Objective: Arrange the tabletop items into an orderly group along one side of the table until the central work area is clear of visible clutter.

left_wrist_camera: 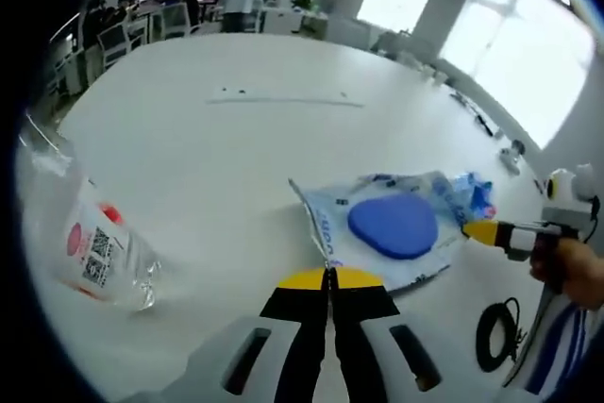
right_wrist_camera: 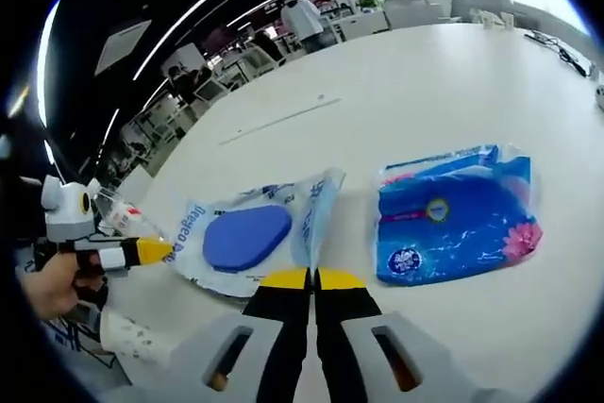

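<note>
On a broad white table [left_wrist_camera: 236, 139] in an open office, two hand-held grippers work the same clear plastic pouch [left_wrist_camera: 392, 228] from opposite sides. In the left gripper view, the left gripper [left_wrist_camera: 329, 276] has its yellow-tipped black jaws pressed together on the pouch's near edge, the thin film caught between them. The pouch lies flat on the table just beyond those tips; it is transparent with blue printing and carries a rounded blue pad inside. In the same view the right gripper [left_wrist_camera: 481, 231] reaches in from the far side of the pouch, its yellow tip touching the opposite edge, a person's hand [left_wrist_camera: 566, 266] on its grip. In the right gripper view, the right gripper [right_wrist_camera: 312, 278] has its jaws drawn together on the pouch's raised, crinkled edge [right_wrist_camera: 316, 205], and the left gripper [right_wrist_camera: 151, 251] meets the pouch from the other side. Just beside the pouch, on the side away from the left gripper, lies a blue packet of tissues [right_wrist_camera: 453, 219], flat, with pink flowers at one corner. A clear plastic bottle [left_wrist_camera: 94, 247] with a red-and-white label lies tilted on the table, well apart from the pouch. A coiled black cable [left_wrist_camera: 497, 332] rests near the table's edge.
</note>
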`<state>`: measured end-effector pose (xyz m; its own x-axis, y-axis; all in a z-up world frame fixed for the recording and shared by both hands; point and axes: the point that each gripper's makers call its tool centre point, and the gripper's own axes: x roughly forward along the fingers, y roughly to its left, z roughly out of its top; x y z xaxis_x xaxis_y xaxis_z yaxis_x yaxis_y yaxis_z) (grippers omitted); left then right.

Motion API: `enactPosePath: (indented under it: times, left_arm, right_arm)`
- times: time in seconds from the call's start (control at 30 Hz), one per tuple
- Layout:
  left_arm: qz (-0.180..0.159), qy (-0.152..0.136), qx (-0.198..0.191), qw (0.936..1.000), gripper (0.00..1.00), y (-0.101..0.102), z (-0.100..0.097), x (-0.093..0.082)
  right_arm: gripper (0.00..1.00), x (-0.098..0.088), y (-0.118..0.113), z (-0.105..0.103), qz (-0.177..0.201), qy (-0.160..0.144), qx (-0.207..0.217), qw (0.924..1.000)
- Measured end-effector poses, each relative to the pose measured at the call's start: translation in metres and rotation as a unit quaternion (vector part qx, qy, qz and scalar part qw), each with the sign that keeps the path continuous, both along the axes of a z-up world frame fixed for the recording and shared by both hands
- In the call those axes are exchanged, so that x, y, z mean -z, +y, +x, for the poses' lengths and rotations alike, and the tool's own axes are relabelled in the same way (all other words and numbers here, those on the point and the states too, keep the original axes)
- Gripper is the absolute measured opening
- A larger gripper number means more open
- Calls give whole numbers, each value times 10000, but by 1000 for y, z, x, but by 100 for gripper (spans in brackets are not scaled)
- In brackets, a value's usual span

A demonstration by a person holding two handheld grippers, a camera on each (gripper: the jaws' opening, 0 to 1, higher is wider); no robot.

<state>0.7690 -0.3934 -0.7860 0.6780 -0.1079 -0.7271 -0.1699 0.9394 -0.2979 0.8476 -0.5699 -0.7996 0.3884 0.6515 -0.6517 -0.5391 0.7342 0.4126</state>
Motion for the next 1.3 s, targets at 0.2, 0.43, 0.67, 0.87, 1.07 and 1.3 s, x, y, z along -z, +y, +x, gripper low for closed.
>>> enactPosePath:
  times: [0.2, 0.43, 0.67, 0.87, 1.07, 1.3]
  left_arm:
    - [-32, 53, 105, 9999, 0, -3, 3, 4]
    - [1, 150, 132, 9998, 0, -2, 4, 9]
    - [37, 151, 142, 9998, 0, -2, 4, 10]
    - [364, 141, 179, 9991, 3, 0, 1, 9]
    - [499, -241, 153, 9983, 48, -2, 1, -11]
    - [591, -775, 511, 9939, 70, -13, -3, -43]
  right_arm:
    - [0, 4, -3, 2, -23, 71, 111, 9999]
    - [0, 6, -2, 3, -154, 70, 44, 9998]
    - [0, 8, -3, 2, -233, 89, 106, 9996]
    - [15, 0, -5, -5, -166, 34, 37, 9998]
    - [44, -19, 1, -20, 153, 2, -113, 9998]
    - [75, -42, 11, -25, -55, -755, -790, 9940]
